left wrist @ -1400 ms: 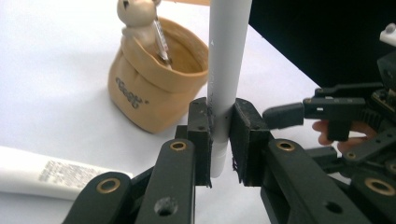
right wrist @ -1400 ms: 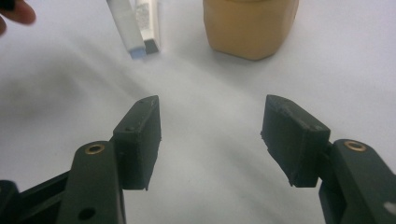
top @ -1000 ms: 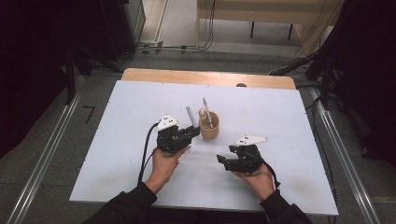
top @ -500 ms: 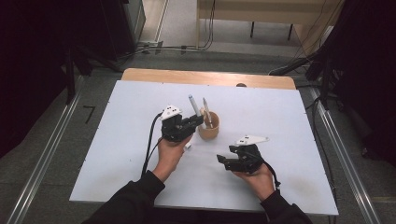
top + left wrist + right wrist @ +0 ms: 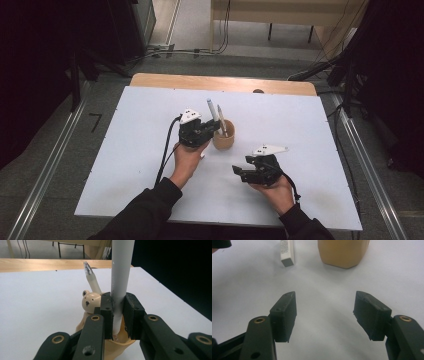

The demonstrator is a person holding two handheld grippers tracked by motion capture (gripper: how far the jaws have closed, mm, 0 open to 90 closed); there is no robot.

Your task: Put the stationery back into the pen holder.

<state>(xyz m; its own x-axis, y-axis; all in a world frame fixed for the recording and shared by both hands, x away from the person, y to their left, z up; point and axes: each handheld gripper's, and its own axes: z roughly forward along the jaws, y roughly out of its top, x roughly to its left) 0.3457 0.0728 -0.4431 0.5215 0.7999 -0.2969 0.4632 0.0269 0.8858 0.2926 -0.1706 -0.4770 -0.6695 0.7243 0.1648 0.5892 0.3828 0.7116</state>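
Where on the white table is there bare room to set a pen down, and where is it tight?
The white table is bare left of the left gripper and beyond the tan cup towards the wooden edge. It is crowded between cup, white eraser and right gripper.

Smooth matt grey plastic pen (image 5: pixel 120 277); tan pen holder (image 5: pixel 223 137) of dull plastic; tabletop (image 5: pixel 135 135) matt white, with a bare wood edge; claw pads (image 5: pixel 285 315) matt black.

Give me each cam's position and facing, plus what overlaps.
High view: above the person's side, looking forward and down on the table; forearms, hands and both grippers show.
Left gripper view: on the left gripper, looking along jaws clamped on a grey pen.
Right gripper view: on the right gripper, jaws open, facing the tabletop.
Shared: all show the tan cup.
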